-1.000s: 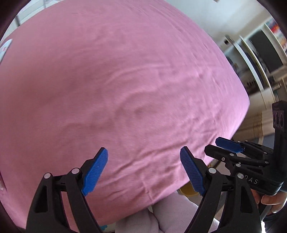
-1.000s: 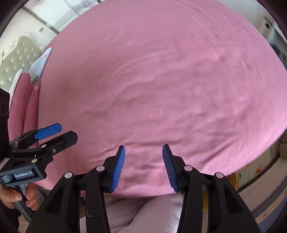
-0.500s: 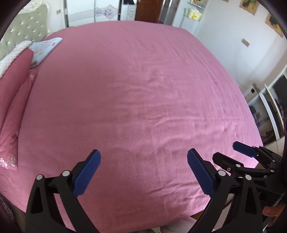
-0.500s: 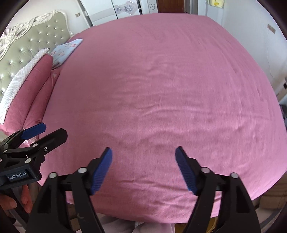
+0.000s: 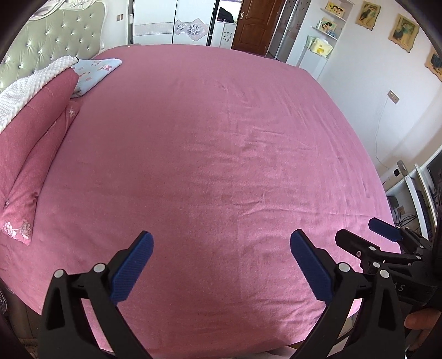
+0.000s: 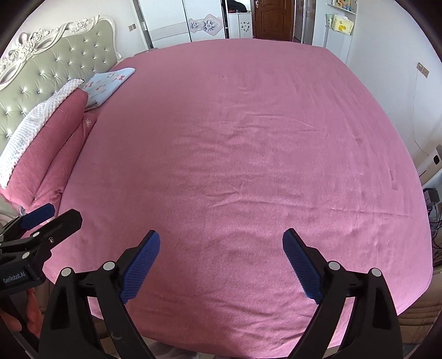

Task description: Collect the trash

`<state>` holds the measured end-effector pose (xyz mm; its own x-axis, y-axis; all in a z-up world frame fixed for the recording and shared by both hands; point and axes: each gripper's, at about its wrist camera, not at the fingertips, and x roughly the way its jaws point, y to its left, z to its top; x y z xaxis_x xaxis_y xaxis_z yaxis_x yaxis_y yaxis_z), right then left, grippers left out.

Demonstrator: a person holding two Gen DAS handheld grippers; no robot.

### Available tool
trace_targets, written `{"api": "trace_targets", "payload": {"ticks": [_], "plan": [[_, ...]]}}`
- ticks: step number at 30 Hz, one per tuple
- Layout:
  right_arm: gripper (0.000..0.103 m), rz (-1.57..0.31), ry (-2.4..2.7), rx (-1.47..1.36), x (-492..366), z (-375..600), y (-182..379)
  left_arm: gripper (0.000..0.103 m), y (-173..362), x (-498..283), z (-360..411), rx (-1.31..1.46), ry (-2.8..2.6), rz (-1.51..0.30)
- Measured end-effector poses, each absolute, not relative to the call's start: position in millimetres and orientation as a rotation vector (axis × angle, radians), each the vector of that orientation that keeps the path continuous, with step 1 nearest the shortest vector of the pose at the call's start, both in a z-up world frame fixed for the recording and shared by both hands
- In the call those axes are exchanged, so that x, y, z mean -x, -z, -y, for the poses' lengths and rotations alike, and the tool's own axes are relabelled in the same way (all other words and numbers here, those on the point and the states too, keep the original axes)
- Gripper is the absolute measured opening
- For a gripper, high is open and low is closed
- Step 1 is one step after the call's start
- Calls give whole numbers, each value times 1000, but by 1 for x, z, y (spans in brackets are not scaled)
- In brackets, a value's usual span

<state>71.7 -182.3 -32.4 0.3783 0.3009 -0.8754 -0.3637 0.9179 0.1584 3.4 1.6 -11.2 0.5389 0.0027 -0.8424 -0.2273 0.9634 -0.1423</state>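
Note:
A wide bed with a pink sheet (image 5: 215,154) fills both views; it also shows in the right wrist view (image 6: 243,154). I see no trash on it. My left gripper (image 5: 221,265) is open and empty above the near edge of the bed. My right gripper (image 6: 221,262) is open and empty beside it. The right gripper shows at the right of the left wrist view (image 5: 386,254). The left gripper shows at the left of the right wrist view (image 6: 36,229).
Pink pillows (image 5: 30,143), a white blanket (image 6: 30,129) and a blue patterned pillow (image 6: 107,82) lie by the tufted headboard (image 6: 52,63) at left. A wardrobe (image 5: 168,22) and a brown door (image 5: 251,24) stand behind. Shelves with cables (image 5: 414,187) are at right.
Both grippers rose and tilted up from close to the sheet, so the whole bed and room came into view. Both pairs of jaws opened wider.

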Motion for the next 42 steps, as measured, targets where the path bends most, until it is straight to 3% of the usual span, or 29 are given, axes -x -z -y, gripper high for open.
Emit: {"api": "trace_targets", "payload": {"ticks": [22,42], "plan": [[87,-1163,-474,34,-65,174,42,99,8,2,11,159,-153,-1020],[87,-1166,-465,37,-67,183,43,99,6,2,3,238,-190,-1008]]}}
